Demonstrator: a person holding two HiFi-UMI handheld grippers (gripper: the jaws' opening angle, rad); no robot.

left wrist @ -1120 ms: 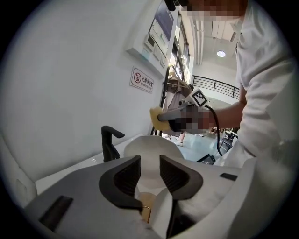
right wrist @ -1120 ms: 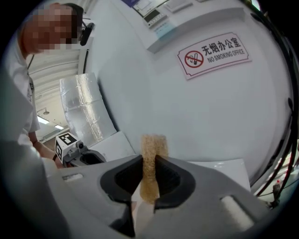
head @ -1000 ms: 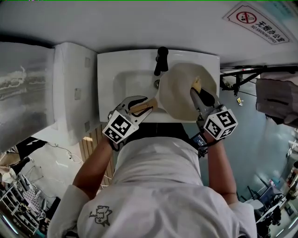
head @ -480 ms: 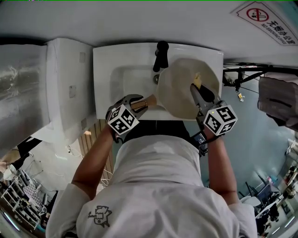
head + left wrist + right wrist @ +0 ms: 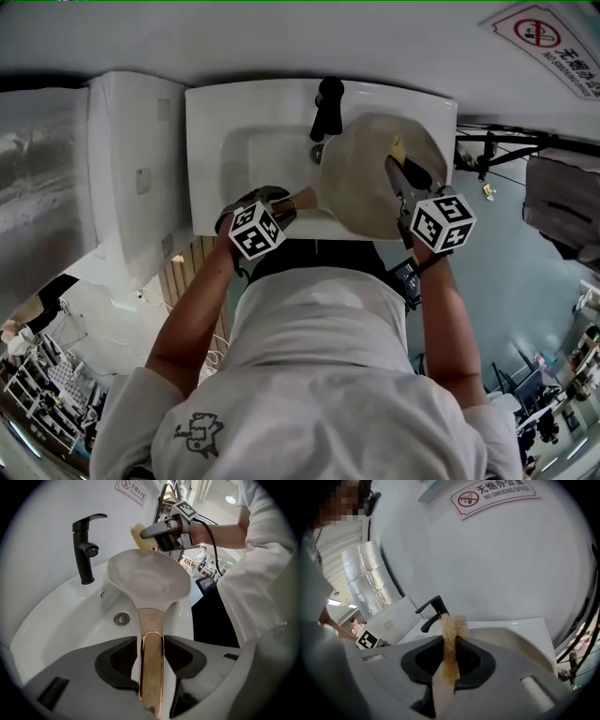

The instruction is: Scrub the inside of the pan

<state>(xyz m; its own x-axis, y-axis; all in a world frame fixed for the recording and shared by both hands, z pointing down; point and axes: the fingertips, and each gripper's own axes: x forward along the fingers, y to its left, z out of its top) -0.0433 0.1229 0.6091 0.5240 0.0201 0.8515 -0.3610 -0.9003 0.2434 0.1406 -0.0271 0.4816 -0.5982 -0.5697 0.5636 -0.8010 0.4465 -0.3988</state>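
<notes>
Cream in colour, the pan (image 5: pixel 370 183) sat tilted over the right half of the white sink (image 5: pixel 208 159), just beside the black tap (image 5: pixel 326 108). My left gripper (image 5: pixel 151 641) grasped its handle (image 5: pixel 151 667), with pads against both sides, though the jaws had just been opening a little. My right gripper (image 5: pixel 450 644) was clenched on the sponge (image 5: pixel 453 623), which stood up from the jaws over the pan's far rim. I could not tell whether sponge and pan touched.

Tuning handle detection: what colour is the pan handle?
Tan pan handle, shiny copper rim; clearest in left gripper view.
</notes>
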